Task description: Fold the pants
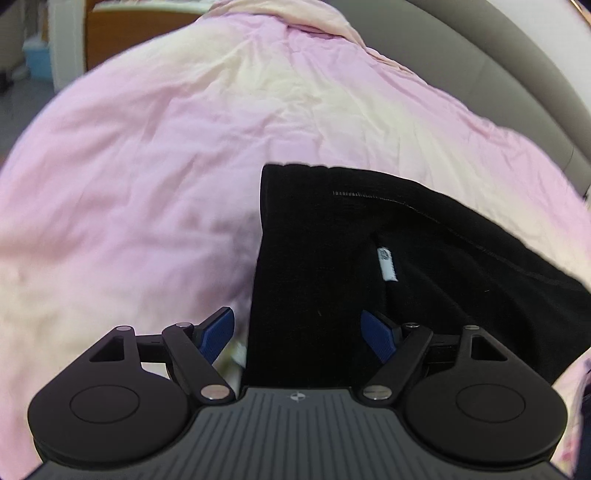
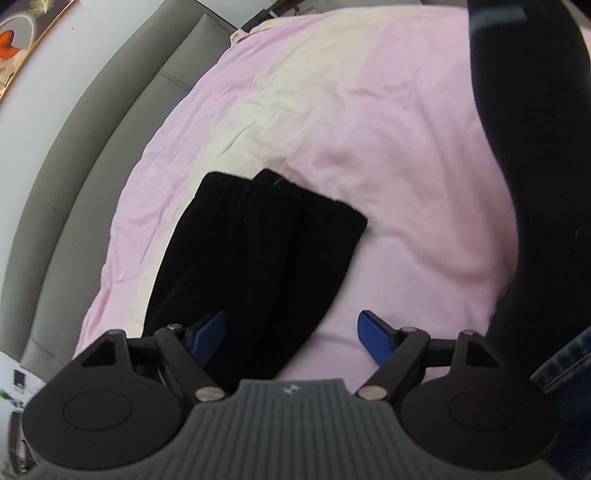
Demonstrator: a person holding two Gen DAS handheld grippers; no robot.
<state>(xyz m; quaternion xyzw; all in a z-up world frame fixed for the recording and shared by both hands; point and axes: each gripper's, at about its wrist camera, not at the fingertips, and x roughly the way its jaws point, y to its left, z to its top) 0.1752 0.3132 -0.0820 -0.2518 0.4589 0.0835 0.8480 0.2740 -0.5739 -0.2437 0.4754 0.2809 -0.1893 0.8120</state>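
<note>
Black pants (image 1: 332,266) lie on a pink bed sheet (image 1: 140,184). In the left wrist view the waist end shows, with a white label (image 1: 386,263) inside. My left gripper (image 1: 299,332) is open just above the pants' left edge, its blue pads (image 1: 218,334) apart and holding nothing. In the right wrist view the two leg ends (image 2: 258,236) lie side by side, overlapping. My right gripper (image 2: 291,334) is open above the legs' right edge and empty.
A grey padded headboard (image 2: 92,155) runs along the bed's side. A person's dark sleeve (image 2: 535,147) and jeans (image 2: 569,365) are at the right. A wooden cabinet (image 1: 122,33) and blue bin (image 1: 37,62) stand beyond the bed.
</note>
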